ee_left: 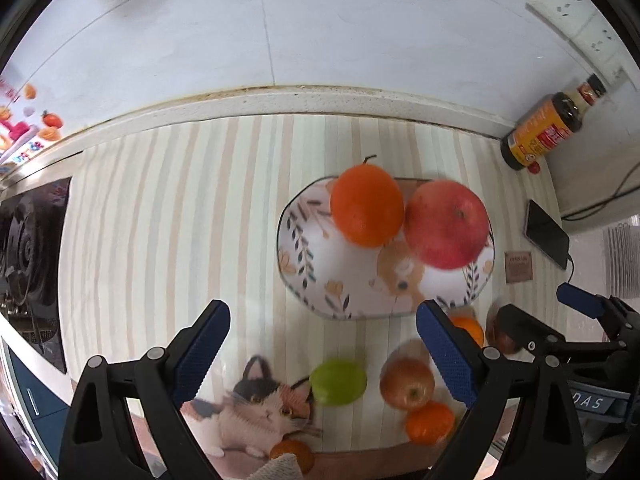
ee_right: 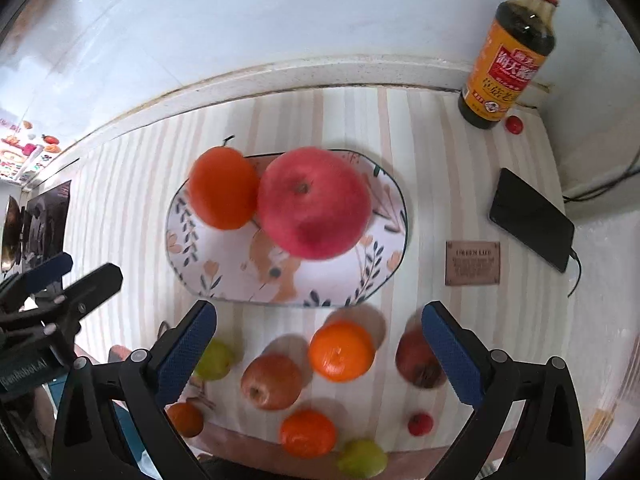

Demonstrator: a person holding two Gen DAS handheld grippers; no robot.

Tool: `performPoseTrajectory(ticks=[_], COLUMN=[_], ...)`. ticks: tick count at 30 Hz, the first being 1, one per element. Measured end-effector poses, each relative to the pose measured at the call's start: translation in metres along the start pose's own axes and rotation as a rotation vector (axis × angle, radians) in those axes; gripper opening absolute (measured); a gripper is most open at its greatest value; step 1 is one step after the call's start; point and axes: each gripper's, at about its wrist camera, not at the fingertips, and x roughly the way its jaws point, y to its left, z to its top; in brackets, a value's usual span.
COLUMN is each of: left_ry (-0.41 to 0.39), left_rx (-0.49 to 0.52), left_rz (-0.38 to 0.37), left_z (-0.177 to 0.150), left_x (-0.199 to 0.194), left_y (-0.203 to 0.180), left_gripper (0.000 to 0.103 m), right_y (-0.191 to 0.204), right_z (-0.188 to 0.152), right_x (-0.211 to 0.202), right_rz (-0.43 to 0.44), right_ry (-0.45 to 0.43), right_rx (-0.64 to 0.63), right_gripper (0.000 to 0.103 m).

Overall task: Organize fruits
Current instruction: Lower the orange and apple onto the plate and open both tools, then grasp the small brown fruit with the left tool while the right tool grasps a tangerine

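A floral plate [ee_left: 340,276] [ee_right: 224,276] on the striped mat holds a large orange [ee_left: 366,206] [ee_right: 222,188] and a big red apple [ee_left: 446,224] [ee_right: 314,202]. In front of it lie loose fruits: a green fruit [ee_left: 338,382] [ee_right: 214,360], a brownish apple [ee_left: 406,384] [ee_right: 272,380], oranges [ee_right: 342,350] [ee_right: 307,432], a dark red apple [ee_right: 416,360], a small red fruit [ee_right: 420,424] and another green fruit [ee_right: 362,458]. My left gripper [ee_left: 324,356] is open and empty above the green fruit. My right gripper [ee_right: 320,356] is open and empty over the loose fruits.
A soy sauce bottle [ee_right: 508,44] [ee_left: 548,128] stands at the back right by the wall. A black phone [ee_right: 532,220] with a cable and a small brown card [ee_right: 472,264] lie right of the plate. A stove [ee_left: 28,256] is at the left.
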Motion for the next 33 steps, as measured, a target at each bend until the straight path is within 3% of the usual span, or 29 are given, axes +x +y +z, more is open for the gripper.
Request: performPoseTrajectory(ticks=[17, 21, 26, 30, 33], left_ry=[-0.267, -0.283, -0.295, -0.281, -0.209], left_rx=[0.028, 0.035, 0.029, 0.038, 0.045], left_rz=[0.015, -0.006, -0.015, 0.008, 0.033], left_z=[-0.102, -0.121, -0.138, -0.148, -0.155], left_x=[-0.108, -0.120, -0.120, -0.101, -0.071], left_y=[0.019, 0.024, 0.036, 0.045, 0.049], left_gripper=[0.095, 0.095, 0.099, 0.102, 0.102], right_y=[0.033, 0.041, 0.042, 0.030, 0.017], right_z=[-0.116, -0.139, -0.168, -0.184, -0.191], right_x=[-0.110, -0.127, -0.133, -0.115, -0.084], right_rz=[-0.059, -0.061, 0.016, 0.036, 0.052], right_ry=[-0.290, -0.336, -0.381, -0.395, -0.334], right_rx=[0.028, 0.035, 0.079, 0.104, 0.127], right_gripper=[0.103, 0.103, 0.103, 0.103, 0.103])
